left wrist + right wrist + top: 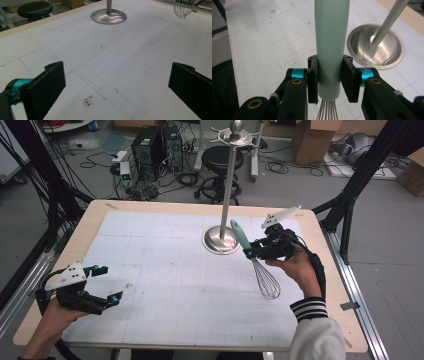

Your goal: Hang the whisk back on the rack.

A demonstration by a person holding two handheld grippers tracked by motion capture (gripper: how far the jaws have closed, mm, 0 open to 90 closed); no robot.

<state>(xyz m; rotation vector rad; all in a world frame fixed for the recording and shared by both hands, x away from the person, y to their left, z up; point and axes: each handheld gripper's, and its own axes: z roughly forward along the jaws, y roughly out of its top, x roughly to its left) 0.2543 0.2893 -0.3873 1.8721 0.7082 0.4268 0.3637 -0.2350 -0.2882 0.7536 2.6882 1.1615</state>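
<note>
Presently: whisk [255,260], mint handle clamped in right gripper [248,253], lifted at right of white mat [165,270] beside steel stand [221,240]; left gripper [111,285], jaws wide, empty, near-left.

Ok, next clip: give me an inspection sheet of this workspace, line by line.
Surface: table under a white gridded mat with a few dark smudges.
Job's things: whisk, pale green handle, wire head hanging down off the mat; steel stand, round base on the mat, hooks on top with nothing on them.
Clutter: nothing seen on the mat.
Grippers: right gripper shut on the whisk handle beside the stand; left gripper open, holding nothing, low over the mat's near left corner.
Cables: black cable along the right forearm; loose cables on the floor beyond the table.
Surroundings: stool, computer towers, cardboard boxes, black frame legs.
</note>
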